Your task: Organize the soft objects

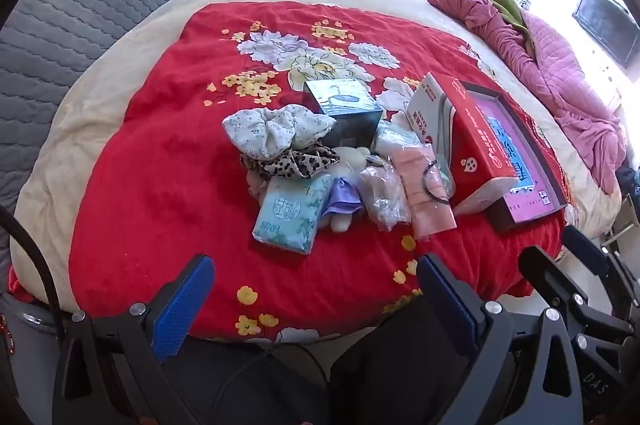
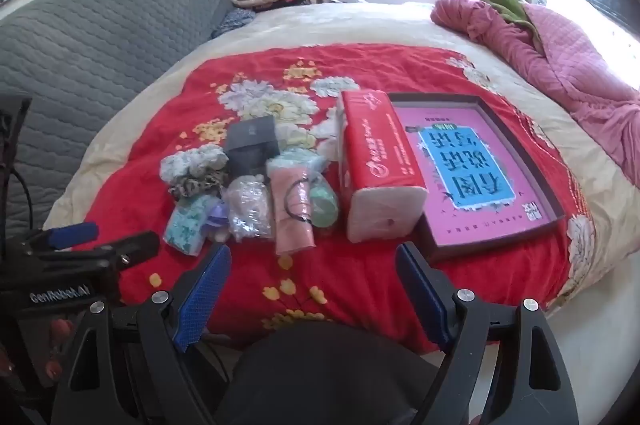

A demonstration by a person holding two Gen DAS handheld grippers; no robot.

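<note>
Soft things piled mid-bed, both grippers wide apart and empty.

On the red quilt (image 2: 360,265) a shallow tray (image 2: 558,213) lies toward the right edge, a red tissue pack (image 2: 376,161) touching its left side. Left of that, the heap: pink cloth (image 2: 294,217), teal tissue packet (image 1: 290,221), white scrunchie (image 1: 272,133). Left gripper (image 1: 316,299) and right gripper (image 2: 312,297) hover over the near edge, jaws apart, touching nothing.

Left gripper (image 1: 312,301) tilted steeply downward, its blue-padded fingers (image 1: 182,305) spread wide with nothing between them. Right gripper (image 2: 312,299) alongside it, likewise angled down, blue pads (image 2: 200,299) fully apart and empty. The two grippers sit close together, side by side, touching nothing.
</note>
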